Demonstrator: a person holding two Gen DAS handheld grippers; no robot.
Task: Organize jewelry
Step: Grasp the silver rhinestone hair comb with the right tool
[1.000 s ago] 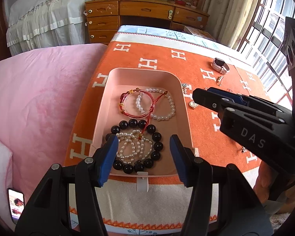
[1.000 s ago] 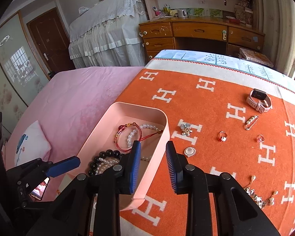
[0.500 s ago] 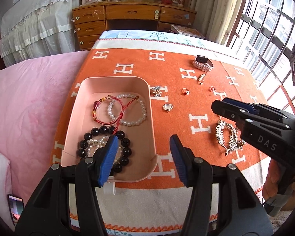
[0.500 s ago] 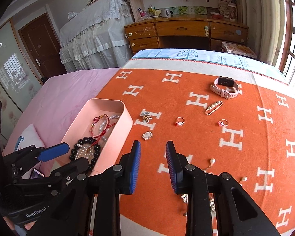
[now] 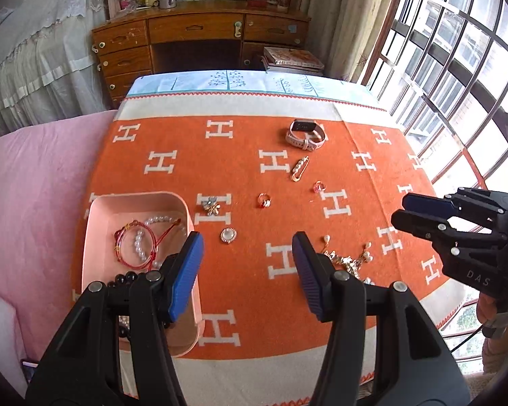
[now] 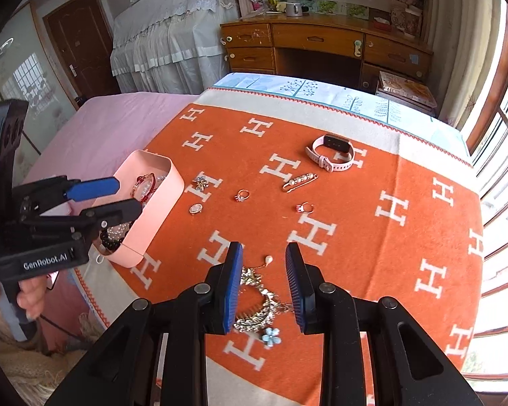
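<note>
Both jaws spread, gripping nothing.
Left gripper (image 5: 247,272) and right gripper (image 6: 263,286) have swung rightward off the pink tray (image 5: 94,209); right now over the rhinestone hair comb (image 6: 259,308).

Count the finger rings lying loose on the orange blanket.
2. One ring with a red stone lies right of the pink tray; a pink-stone ring lies below the pearl pin. Others may hide inside the tray.
</note>
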